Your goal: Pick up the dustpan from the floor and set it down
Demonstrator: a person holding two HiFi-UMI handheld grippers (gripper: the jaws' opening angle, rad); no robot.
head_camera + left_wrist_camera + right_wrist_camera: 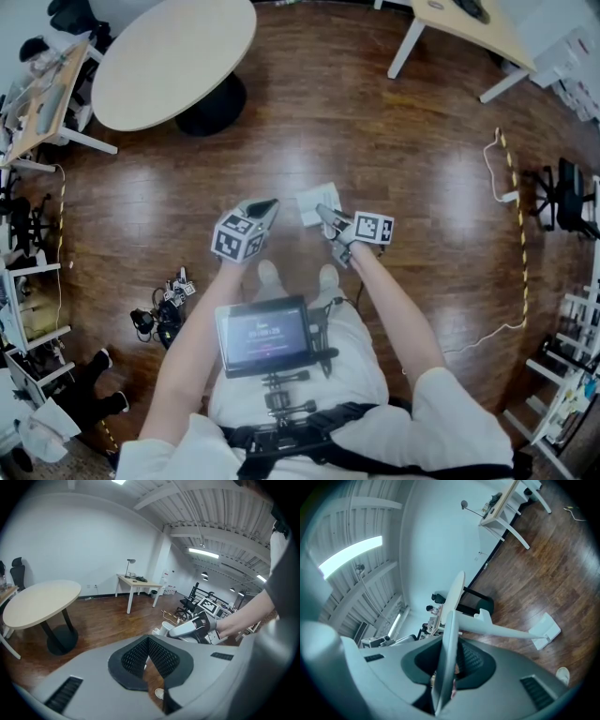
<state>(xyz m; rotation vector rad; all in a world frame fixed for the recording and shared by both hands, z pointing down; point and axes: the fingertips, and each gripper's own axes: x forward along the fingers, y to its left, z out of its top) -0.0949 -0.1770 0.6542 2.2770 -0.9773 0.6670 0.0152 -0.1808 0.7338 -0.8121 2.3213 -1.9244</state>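
Open floor (pixel 309 122) ahead — round table (pixel 169 56) left, desk (pixel 469 23) right

The dustpan (pixel 317 202) is white, perhaps faintly grey, over a glossy dark-brown wood-grain floor (pixel 422 187); the round table (pixel 169 56) has a cream top and black base, and the grey left gripper (pixel 265 208) and right gripper (pixel 325 216) bear black-and-white square markers and black cross-hatched pads (pixel 164 656).

1. Pretty bright, even light from the ceiling tubes (pixel 204 553), and shadows are soft.
2. In the head view the wood floor (pixel 309 178) throws pale glare patches.
3. Heavy fisheye bend, with dark corners in both gripper views.
4. The dustpan (pixel 443 667) goes mushy right at the lens.
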